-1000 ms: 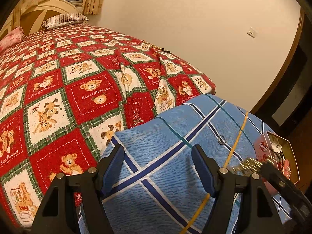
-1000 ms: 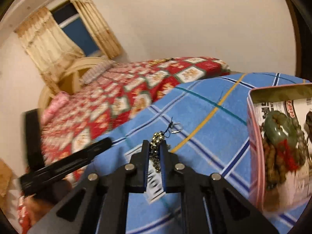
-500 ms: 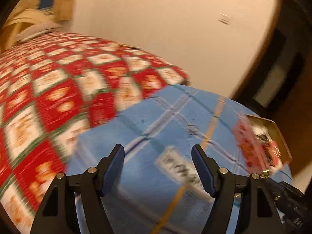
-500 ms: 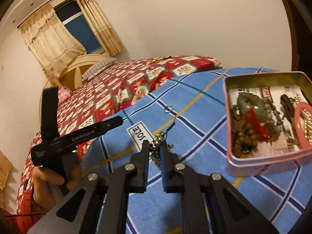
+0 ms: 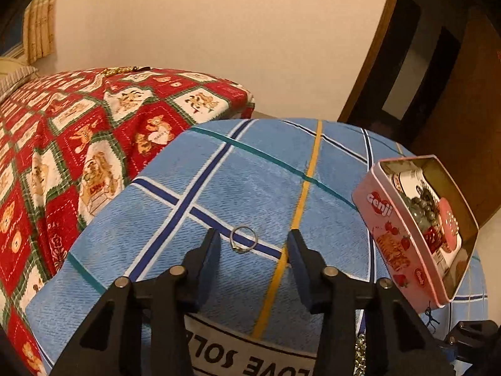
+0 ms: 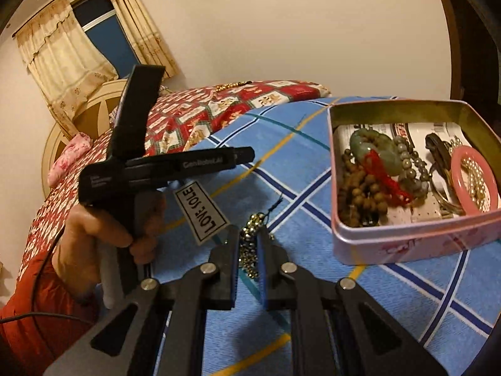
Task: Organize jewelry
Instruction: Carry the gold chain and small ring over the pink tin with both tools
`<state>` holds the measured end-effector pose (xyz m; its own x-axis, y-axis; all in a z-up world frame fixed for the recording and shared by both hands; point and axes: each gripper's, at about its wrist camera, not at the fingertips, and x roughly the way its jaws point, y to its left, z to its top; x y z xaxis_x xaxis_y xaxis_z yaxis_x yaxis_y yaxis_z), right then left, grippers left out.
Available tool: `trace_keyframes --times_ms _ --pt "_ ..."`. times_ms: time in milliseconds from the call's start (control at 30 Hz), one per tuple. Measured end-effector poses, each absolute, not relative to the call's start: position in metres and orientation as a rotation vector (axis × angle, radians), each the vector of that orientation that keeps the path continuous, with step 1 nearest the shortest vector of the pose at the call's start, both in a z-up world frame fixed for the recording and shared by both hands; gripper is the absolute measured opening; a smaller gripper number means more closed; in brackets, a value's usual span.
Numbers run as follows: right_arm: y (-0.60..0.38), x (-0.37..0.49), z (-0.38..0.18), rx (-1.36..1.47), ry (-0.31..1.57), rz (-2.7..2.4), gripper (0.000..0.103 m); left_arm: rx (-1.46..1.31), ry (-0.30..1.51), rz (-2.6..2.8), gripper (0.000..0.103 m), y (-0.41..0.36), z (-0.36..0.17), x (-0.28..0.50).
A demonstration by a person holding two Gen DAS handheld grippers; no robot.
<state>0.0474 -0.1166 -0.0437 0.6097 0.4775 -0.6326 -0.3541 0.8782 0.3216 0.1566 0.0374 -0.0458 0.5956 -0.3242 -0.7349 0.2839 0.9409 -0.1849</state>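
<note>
A pink tin [image 6: 407,241] holds beaded bracelets, a jade piece and a pink bangle; it also shows at the right of the left wrist view [image 5: 394,238]. My right gripper [image 6: 249,241] is shut on a gold bead bracelet [image 6: 250,235] just left of the tin, above the blue plaid cloth. My left gripper [image 5: 253,244] is open and empty, its fingertips either side of a small silver ring [image 5: 243,239] lying on the cloth. The left gripper also shows from the side in the right wrist view [image 6: 162,166].
The blue plaid cloth [image 5: 250,181] with a "LOVE SOLE" label [image 6: 203,213] covers a rounded surface beside a bed with a red teddy-bear quilt [image 5: 78,131]. More gold jewelry [image 5: 120,70] lies at the quilt's far edge. A dark wooden door stands at the right.
My left gripper has swung right and come down around the silver ring. My right gripper, still holding the bead bracelet, has moved closer to the tin.
</note>
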Motion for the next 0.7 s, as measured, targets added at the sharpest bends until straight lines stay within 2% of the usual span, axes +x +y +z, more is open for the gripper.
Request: trace_keyframes --times_ms 33,133,333,700 --pt "-0.117 0.048 -0.045 0.174 0.785 0.481 0.014 -0.047 0.875 -0.35 0.014 0.037 -0.048 0.158" --pt "-0.119 0.05 -0.046 0.185 0.799 0.471 0.014 -0.076 0.881 -0.366 0.007 0.041 -0.05 0.161" --pt "-0.125 0.049 -0.047 0.205 0.812 0.458 0.014 -0.084 0.878 -0.375 0.003 0.041 -0.05 0.157" --pt "-0.129 0.043 -0.041 0.199 0.772 0.436 0.014 -0.063 0.821 -0.347 0.003 0.042 -0.041 0.106"
